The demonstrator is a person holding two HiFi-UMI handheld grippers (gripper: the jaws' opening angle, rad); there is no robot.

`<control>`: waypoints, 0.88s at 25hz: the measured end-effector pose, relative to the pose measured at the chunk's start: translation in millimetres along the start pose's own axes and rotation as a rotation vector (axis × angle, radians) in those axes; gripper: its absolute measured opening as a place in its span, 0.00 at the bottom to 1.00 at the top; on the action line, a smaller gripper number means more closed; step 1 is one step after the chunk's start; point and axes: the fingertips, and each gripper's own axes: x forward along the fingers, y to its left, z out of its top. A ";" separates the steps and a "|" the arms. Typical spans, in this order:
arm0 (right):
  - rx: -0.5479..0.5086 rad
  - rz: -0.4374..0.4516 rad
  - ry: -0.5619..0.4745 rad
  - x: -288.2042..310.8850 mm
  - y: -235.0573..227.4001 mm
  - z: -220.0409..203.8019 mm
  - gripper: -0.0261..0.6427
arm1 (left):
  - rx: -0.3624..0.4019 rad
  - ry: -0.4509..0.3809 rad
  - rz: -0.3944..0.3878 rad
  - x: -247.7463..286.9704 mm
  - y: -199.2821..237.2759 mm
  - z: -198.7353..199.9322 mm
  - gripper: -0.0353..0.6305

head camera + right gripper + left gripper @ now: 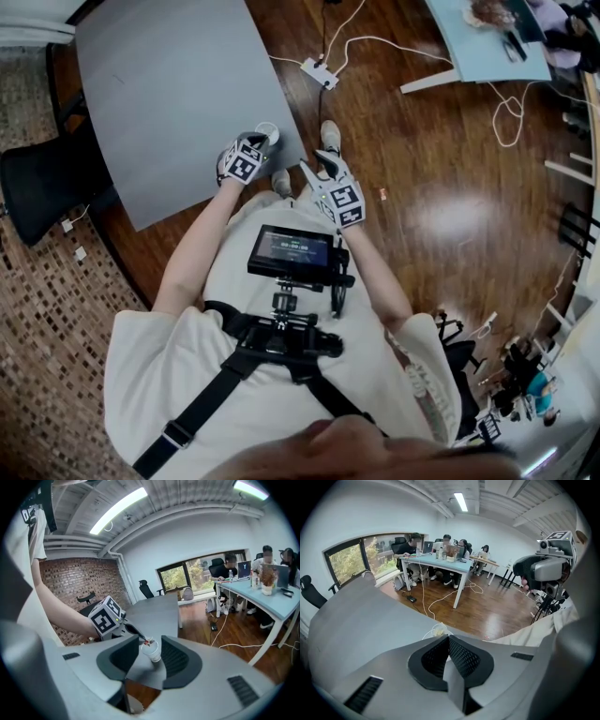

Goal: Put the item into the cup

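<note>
Left gripper (pixel 138 638) pinches item (pixel 147 642) over cup (pixel 152 652); right gripper (pixel 319 161) jaws apart, empty. Centre tips over rim, release low, avoid nudging cup.

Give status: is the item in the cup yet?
Done: the left gripper is at the cup on the table corner. In hand: its jaws are together at the rim, with a small red-and-white item at their tips; pinched or dropped, I can't tell. Left: release if needed. The right gripper is open, off the table.
</note>
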 end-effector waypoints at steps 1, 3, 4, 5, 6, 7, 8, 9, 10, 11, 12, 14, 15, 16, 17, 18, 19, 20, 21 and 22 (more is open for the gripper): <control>-0.002 0.000 -0.001 -0.7 -1.1 1.1 0.28 | 0.002 0.010 0.003 1.4 0.8 -2.7 0.06; -0.006 -0.001 -0.005 -2.3 -2.6 5.3 0.28 | 0.008 0.030 0.012 5.6 3.4 -7.5 0.06; -0.008 -0.002 -0.006 -3.0 -2.9 6.9 0.28 | 0.007 0.039 0.014 7.7 4.1 -9.0 0.06; -0.007 -0.002 -0.003 -3.3 -2.9 7.1 0.28 | 0.004 0.047 0.011 9.2 4.0 -10.2 0.06; -0.006 -0.001 0.002 -3.4 -2.4 6.1 0.28 | -0.002 0.054 0.005 9.8 3.2 -11.3 0.06; -0.004 -0.001 0.005 -3.5 -1.4 5.8 0.28 | -0.007 0.061 0.001 9.7 2.5 -12.5 0.06; -0.003 -0.002 0.005 -3.8 -0.1 6.4 0.28 | -0.007 0.068 0.004 9.2 3.4 -13.6 0.06; -0.003 -0.002 0.005 -4.1 0.7 6.2 0.28 | -0.001 0.074 0.013 8.6 5.7 -14.4 0.06; -0.004 -0.002 0.008 -4.2 1.0 4.6 0.28 | 0.005 0.081 0.023 8.3 7.9 -15.4 0.06; -0.005 -0.002 0.011 -4.1 0.8 2.7 0.28 | 0.007 0.090 0.027 8.6 9.2 -17.0 0.06; -0.005 -0.002 0.013 -4.1 0.1 1.1 0.28 | 0.006 0.099 0.027 9.2 9.5 -18.6 0.06; -0.002 -0.003 0.017 -3.8 -1.8 -0.6 0.28 | 0.001 0.118 0.024 11.1 9.7 -20.4 0.06; 0.000 -0.004 0.019 -3.6 -2.8 -0.8 0.28 | -0.001 0.126 0.022 12.4 9.3 -20.7 0.06; 0.003 -0.004 0.019 -3.4 -3.6 -0.4 0.28 | -0.004 0.132 0.018 13.9 8.5 -21.0 0.06; 0.005 -0.005 0.019 -3.1 -4.2 0.4 0.28 | -0.007 0.138 0.014 15.4 7.8 -21.7 0.06; 0.006 -0.006 0.017 -2.8 -4.2 1.9 0.28 | -0.008 0.143 0.010 16.4 7.6 -22.7 0.06; 0.007 -0.007 0.014 -2.5 -3.8 4.1 0.28 | -0.007 0.148 0.009 17.0 7.9 -23.8 0.06; 0.007 -0.008 0.010 -2.3 -3.0 6.7 0.28 | -0.006 0.152 0.009 17.2 8.6 -24.7 0.06; 0.006 -0.008 0.007 -2.2 -2.2 9.0 0.28 | -0.004 0.154 0.010 17.2 9.1 -25.2 0.06; 0.005 -0.009 0.004 -2.2 -1.7 10.7 0.28 | -0.003 0.155 0.010 17.0 9.4 -25.3 0.06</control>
